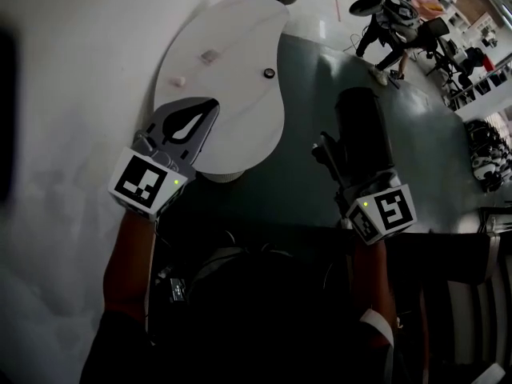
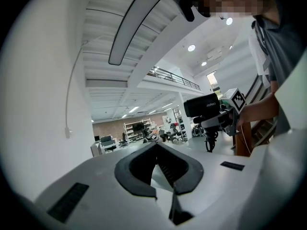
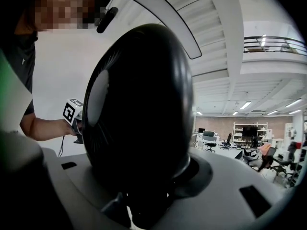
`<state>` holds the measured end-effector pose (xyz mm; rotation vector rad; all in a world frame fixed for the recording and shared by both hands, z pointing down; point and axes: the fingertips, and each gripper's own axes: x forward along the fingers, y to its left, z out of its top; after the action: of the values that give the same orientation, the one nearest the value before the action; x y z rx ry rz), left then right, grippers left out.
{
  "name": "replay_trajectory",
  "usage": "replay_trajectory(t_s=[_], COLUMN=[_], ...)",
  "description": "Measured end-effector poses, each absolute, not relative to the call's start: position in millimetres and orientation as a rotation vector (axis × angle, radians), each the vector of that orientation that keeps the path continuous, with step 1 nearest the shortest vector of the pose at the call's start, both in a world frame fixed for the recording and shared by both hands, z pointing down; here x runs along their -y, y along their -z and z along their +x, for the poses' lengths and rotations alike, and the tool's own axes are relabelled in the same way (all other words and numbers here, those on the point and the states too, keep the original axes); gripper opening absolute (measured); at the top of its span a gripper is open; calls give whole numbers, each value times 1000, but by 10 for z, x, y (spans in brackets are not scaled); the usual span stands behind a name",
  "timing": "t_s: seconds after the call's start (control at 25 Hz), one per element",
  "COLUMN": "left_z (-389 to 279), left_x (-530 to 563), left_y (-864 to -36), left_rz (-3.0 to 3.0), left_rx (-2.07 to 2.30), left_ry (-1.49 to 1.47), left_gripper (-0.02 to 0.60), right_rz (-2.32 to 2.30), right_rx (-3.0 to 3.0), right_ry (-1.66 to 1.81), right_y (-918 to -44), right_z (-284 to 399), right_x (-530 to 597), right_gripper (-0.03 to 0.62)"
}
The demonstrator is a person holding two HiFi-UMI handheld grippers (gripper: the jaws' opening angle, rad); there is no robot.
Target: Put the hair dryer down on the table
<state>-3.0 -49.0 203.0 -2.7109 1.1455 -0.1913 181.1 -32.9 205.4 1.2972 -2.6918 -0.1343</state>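
Right gripper point(image 1: 352, 178) clamps the hair dryer point(image 1: 364, 130) (barrel pointing ahead), table point(image 1: 240, 110) just left of it; left gripper point(image 1: 210, 109) closed, empty.

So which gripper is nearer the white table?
Left. The left gripper hangs over the table at its near edge; the right gripper, holding the hair dryer, is off to its right above the floor.
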Motion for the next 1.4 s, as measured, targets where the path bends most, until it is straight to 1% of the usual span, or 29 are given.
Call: replay_trajectory(t_s=[0.24,0.44,0.6,0.88,1.2,1.4], left_z=[-116,-72,60,354,717,627], left_x=[472,503,604,835,1103,1258], left_y=[-2001,-2069,-2132,-1996,-2067,-2142], left_rz=[-2720,-2755,-2746,-2708,-2689,-2661], left_rx=[-1129,-1139,-1152,-1210,-1276,-1299], left_ry=[167,185,207,224,235,259], left_gripper=[5,6,5,5,5,5], right_rz=[1299,1316,1295,1230,1183,1150], right_rx=[2680,2656,2668,2712,2748,2776], right_ry=[160,130,99,119,120,96], right_y=[-1959,-2024,-2129,-1999,-2058,-2101], right_z=[1710,1782,1920,2211,2561,2482], right_x=[240,293,422,728,1098,1318], right_gripper=[224,224,224,224,224,224])
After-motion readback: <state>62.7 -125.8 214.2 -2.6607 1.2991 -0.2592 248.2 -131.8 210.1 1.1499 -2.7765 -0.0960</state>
